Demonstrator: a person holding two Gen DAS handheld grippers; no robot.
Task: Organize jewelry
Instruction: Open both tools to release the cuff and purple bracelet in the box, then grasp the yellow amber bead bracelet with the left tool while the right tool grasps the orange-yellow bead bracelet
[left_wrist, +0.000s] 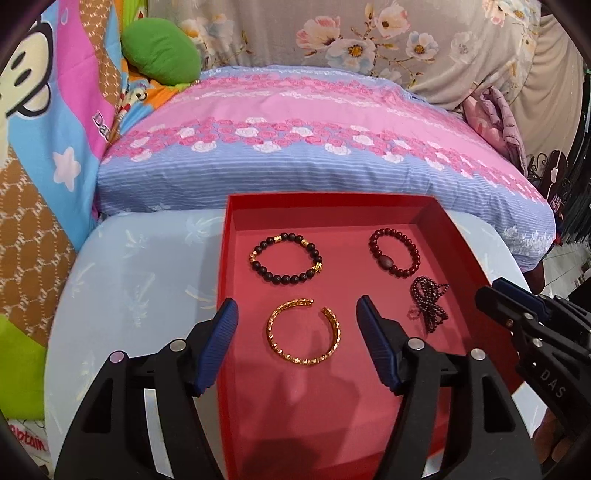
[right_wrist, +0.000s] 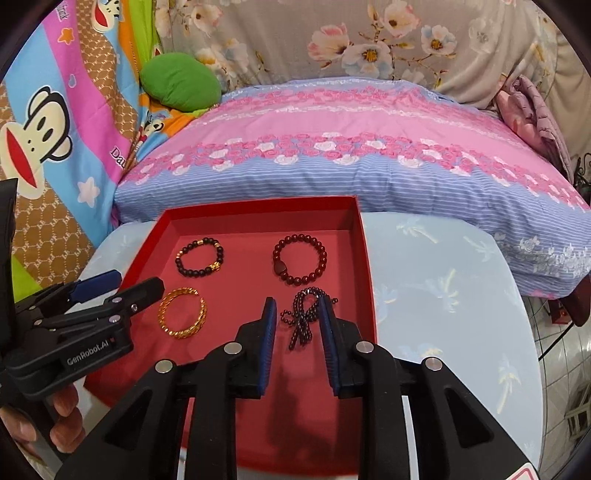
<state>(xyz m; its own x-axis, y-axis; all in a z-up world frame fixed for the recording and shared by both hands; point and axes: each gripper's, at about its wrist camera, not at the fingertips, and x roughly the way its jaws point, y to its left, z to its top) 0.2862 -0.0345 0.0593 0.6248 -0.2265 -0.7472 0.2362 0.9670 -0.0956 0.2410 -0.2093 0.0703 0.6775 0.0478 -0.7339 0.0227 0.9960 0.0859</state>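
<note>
A red tray (left_wrist: 332, 406) (right_wrist: 362, 229) lies on a pale blue table. In it lie a gold bangle (left_wrist: 303, 332) (right_wrist: 183, 314), a black-and-gold bead bracelet (left_wrist: 286, 257) (right_wrist: 200, 257), a dark red bead bracelet (left_wrist: 394, 248) (right_wrist: 300, 259) and a bunched dark bead string (left_wrist: 428, 304) (right_wrist: 304, 317). My left gripper (left_wrist: 297, 308) is open, its fingers either side of the gold bangle, above it. My right gripper (right_wrist: 297, 306) is open, its fingers flanking the dark bead string; it also shows at the right edge of the left wrist view (left_wrist: 495, 291).
The pale blue round table (left_wrist: 129, 277) (right_wrist: 443, 295) stands against a bed with a pink and blue pillow (left_wrist: 314, 147) (right_wrist: 351, 147). A green cushion (left_wrist: 160, 51) and cartoon bedding lie at the back left. Tiled floor shows at the right (right_wrist: 561, 369).
</note>
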